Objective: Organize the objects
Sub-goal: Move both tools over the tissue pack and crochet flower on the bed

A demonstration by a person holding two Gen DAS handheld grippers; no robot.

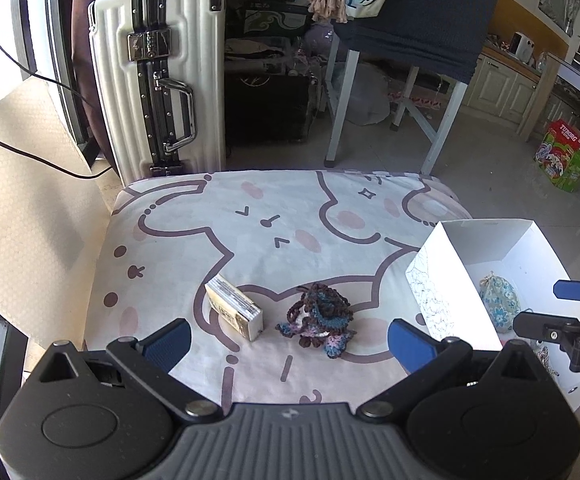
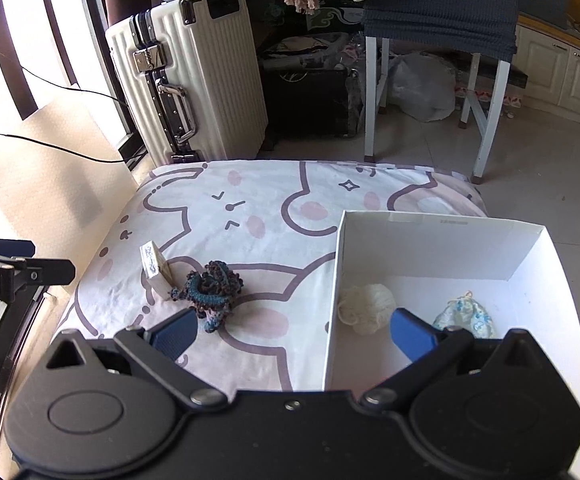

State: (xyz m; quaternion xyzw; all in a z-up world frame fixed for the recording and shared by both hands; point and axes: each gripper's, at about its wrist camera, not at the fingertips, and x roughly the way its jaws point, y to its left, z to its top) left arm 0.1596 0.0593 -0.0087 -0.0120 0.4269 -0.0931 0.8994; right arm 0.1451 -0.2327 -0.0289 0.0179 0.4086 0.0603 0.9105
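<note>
Only the right view shows the yarn ball [image 2: 368,307] boxed; both fingers spread.

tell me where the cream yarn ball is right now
In the right wrist view the cream yarn ball sits inside the white box, by its left wall, left of the floral drawstring pouch.

Left gripper [image 1: 289,340] wide open, blue pads [image 1: 170,340] spread, holding nothing, hovering low. Right gripper [image 2: 294,330] also wide open and empty, fingers [image 2: 412,332] splayed, level beside the left.
</note>
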